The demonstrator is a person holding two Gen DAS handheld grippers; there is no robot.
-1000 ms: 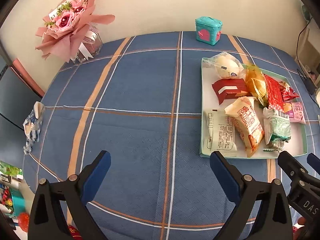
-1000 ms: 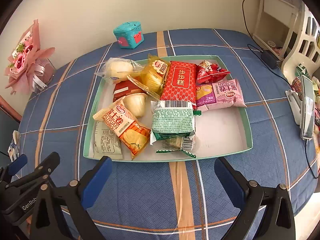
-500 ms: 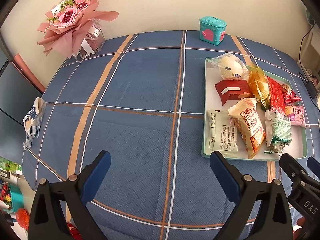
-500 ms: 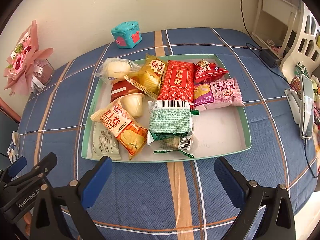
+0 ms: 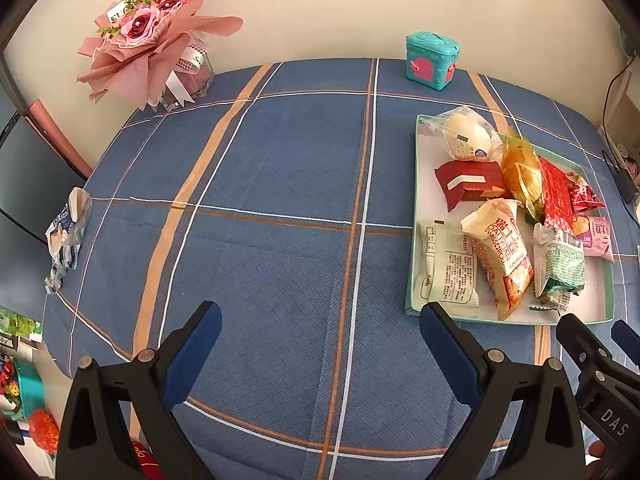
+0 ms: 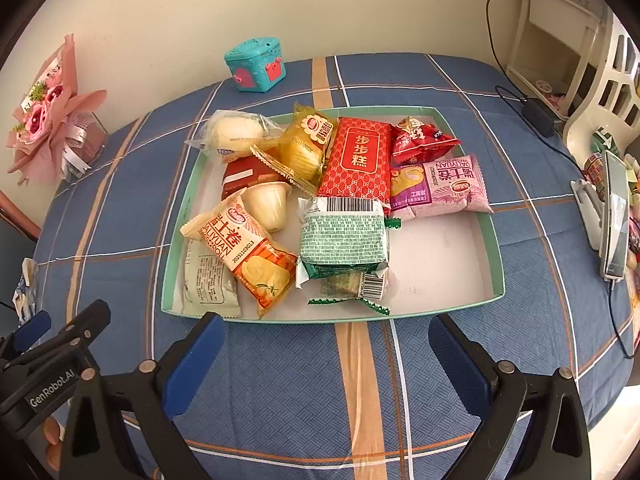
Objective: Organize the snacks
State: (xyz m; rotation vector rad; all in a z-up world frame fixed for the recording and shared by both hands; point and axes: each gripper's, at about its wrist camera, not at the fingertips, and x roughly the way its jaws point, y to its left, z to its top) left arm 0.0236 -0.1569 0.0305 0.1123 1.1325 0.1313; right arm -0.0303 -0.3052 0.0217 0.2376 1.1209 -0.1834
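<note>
At the far left edge of the blue plaid tablecloth, a crumpled blue-and-white wrapper is seen, and a pink bouquet is propped against the wall behind it. The left gripper is held above bare cloth, jaws spread wide, nothing between them. A teal toy box is noted at the back, near the wall. Right of centre, the green-rimmed tray is set flat on the cloth, and all snacks are contained in it. Along its left side a pale green-white packet is overlapped by an orange Swiss roll pack; behind these a clear-wrapped bun, a red-and-white packet and a jelly cup are recorded. Mid-tray, a yellow cake pack, a red box-shaped pack and a green-printed pack are stacked loosely, the green one lying on a smaller barcode-marked packet. Further right, a small red bag and a pink pack are touching. The tray's right front part is bare. The right gripper is held just before the tray's near rim, jaws wide apart, empty. At far right, a phone on a stand is noted.
</note>
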